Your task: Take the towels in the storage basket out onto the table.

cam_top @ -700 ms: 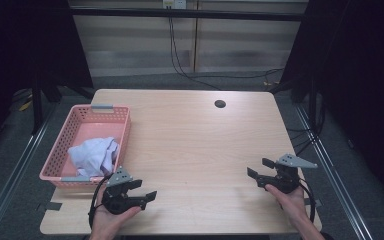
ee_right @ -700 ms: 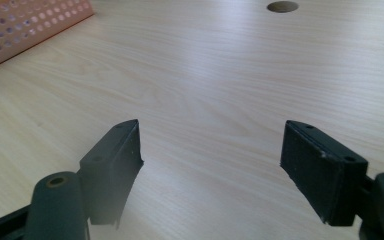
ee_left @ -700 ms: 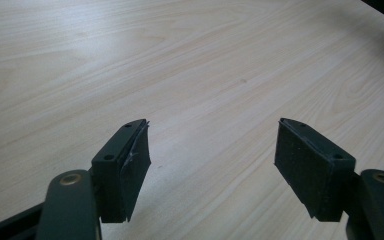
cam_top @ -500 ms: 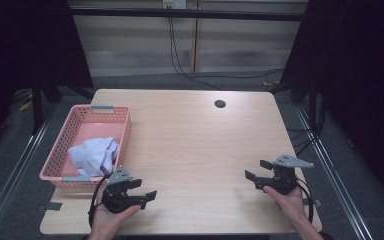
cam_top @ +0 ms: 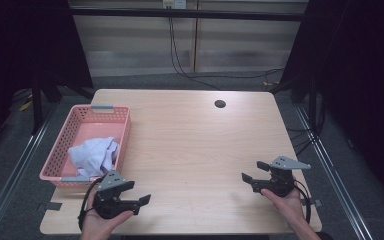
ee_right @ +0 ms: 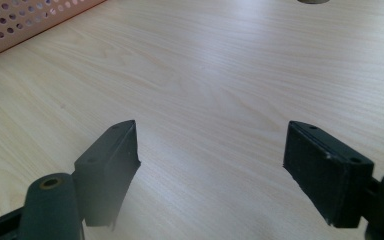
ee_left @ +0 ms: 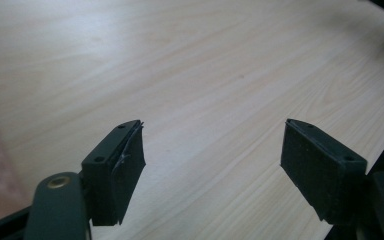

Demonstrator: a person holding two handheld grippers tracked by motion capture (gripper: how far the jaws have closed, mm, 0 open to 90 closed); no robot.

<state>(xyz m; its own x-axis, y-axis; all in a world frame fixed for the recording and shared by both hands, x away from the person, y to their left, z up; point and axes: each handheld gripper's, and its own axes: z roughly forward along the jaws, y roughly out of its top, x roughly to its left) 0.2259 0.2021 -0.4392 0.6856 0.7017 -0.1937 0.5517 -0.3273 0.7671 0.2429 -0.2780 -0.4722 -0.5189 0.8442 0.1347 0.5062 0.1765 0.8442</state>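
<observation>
The left gripper (cam_top: 141,202) is held over the near-left corner of the tabletop (cam_top: 195,145), fingers (ee_left: 115,175) spread wide w/ nothing but bare wood between them. The right gripper (cam_top: 254,172) is held near the right edge, fingers (ee_right: 107,170) also wide and empty. The crumpled white cloth (cam_top: 94,155) is seen in the pink basket (cam_top: 82,114), just beside the left gripper; its near end is partly hidden by the basket wall, and in the right gripper view the basket is cut off at the top-left corner.

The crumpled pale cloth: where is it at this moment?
In the high view the cloth lies inside the pink basket at the table's left edge, bunched at its near end, just beyond the left gripper.
</observation>
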